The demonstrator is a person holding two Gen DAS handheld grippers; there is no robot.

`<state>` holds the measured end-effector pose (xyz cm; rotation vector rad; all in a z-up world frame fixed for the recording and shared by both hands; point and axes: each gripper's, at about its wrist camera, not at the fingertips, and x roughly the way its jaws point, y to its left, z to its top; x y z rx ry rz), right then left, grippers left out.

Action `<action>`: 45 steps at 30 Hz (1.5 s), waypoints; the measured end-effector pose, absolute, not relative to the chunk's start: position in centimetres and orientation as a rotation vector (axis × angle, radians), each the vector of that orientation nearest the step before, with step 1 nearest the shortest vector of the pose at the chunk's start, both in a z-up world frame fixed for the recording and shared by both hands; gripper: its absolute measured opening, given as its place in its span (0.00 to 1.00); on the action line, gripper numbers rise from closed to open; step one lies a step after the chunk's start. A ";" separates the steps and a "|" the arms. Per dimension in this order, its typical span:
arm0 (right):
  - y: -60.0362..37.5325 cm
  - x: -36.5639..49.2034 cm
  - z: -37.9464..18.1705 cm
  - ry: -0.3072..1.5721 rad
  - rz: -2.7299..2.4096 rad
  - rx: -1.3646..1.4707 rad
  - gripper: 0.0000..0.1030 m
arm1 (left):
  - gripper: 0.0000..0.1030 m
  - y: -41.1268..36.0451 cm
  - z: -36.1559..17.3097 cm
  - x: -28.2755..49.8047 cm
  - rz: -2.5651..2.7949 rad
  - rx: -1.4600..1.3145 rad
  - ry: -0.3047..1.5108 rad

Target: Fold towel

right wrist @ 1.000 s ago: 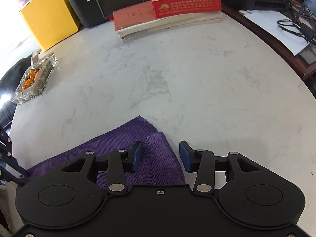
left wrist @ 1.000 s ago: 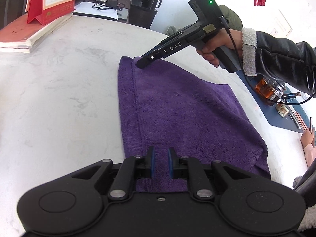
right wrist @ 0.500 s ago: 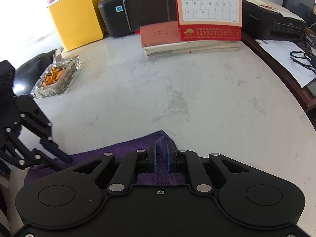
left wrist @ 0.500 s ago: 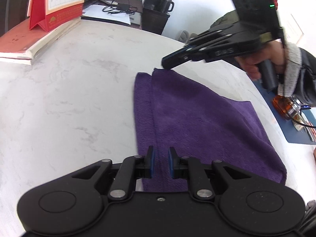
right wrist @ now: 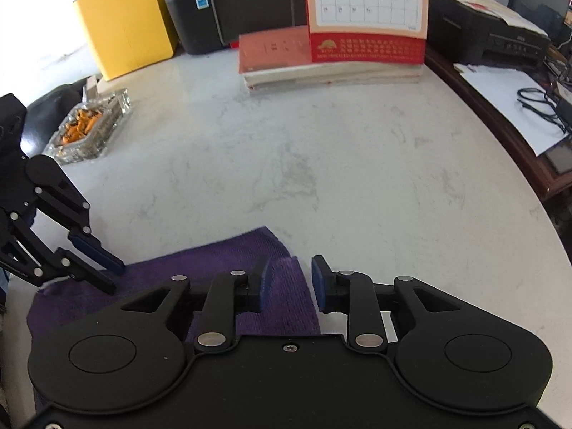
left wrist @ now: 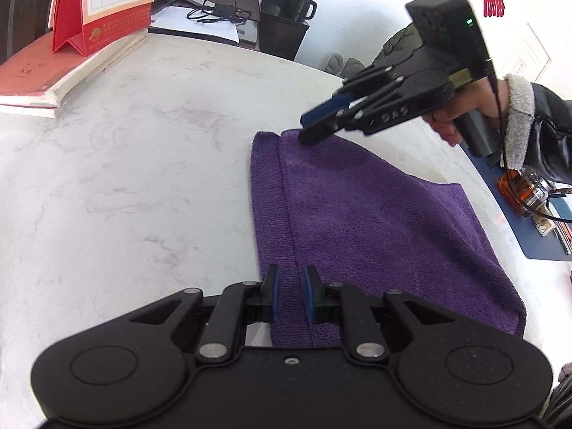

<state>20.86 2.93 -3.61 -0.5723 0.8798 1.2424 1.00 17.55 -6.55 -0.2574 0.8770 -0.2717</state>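
Here, the left wrist view looks down over the left hand-held gripper (left wrist: pixel 290 295), its blue pads set narrowly apart above the near end of a purple towel (left wrist: pixel 375 228); whether they pinch the cloth I cannot tell. The towel lies folded double on the white marble desk (left wrist: pixel 125 178), its two long edges stacked slightly offset, reaching toward the desk's far right edge. At the far corner of the towel a sleeved hand (left wrist: pixel 464 121) holds the right hand-held gripper (left wrist: pixel 314 125), tips down on the cloth. An amber glass container (left wrist: pixel 518 193) sits at the desk's right edge, its contents unclear.

The right wrist view shows the right hand-held gripper's jaws opening, moderately apart, with the towel's corner lying loose between them, not pressed. The left hand-held gripper touches the towel at the left. A clear glass ashtray (right wrist: pixel 89 132) near the desk's far left edge holds orange scraps. A desk calendar (right wrist: pixel 368 14) stands on books (right wrist: pixel 321 71) at the far edge.

To finish this step well, I judge both corners should be let go flat, edges aligned, without dragging the cloth.
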 end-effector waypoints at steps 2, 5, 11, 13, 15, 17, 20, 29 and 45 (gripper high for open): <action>3.1 21.1 -4.5 0.903 1.257 -0.575 0.27 | 0.13 17.5 -6.5 1.3 -0.259 -0.248 0.876; 3.3 20.8 -5.2 0.902 1.289 -0.591 0.24 | 0.13 17.2 -6.5 1.7 -0.230 -0.223 0.897; 2.9 19.6 -3.8 0.825 1.308 -0.603 0.04 | 0.13 16.6 -6.5 2.0 -0.204 -0.195 0.917; 2.6 19.1 -3.1 0.797 1.316 -0.600 0.03 | 0.13 16.6 -6.4 2.1 -0.203 -0.194 0.923; 2.5 18.8 -2.4 0.777 1.325 -0.597 0.03 | 0.13 16.6 -6.5 2.1 -0.202 -0.199 0.928; 2.5 18.5 -1.6 0.756 1.343 -0.590 0.03 | 0.13 16.6 -6.5 2.1 -0.204 -0.200 0.930; 2.6 18.1 0.0 0.722 1.390 -0.560 0.03 | 0.13 16.7 -6.5 2.1 -0.207 -0.205 0.933; 5.1 18.7 -2.0 0.754 1.444 -0.569 0.03 | 0.13 16.7 -6.4 2.0 -0.214 -0.207 0.936; 5.6 19.9 -5.7 0.808 1.387 -0.566 0.03 | 0.13 16.6 -5.6 1.4 -0.235 -0.192 0.921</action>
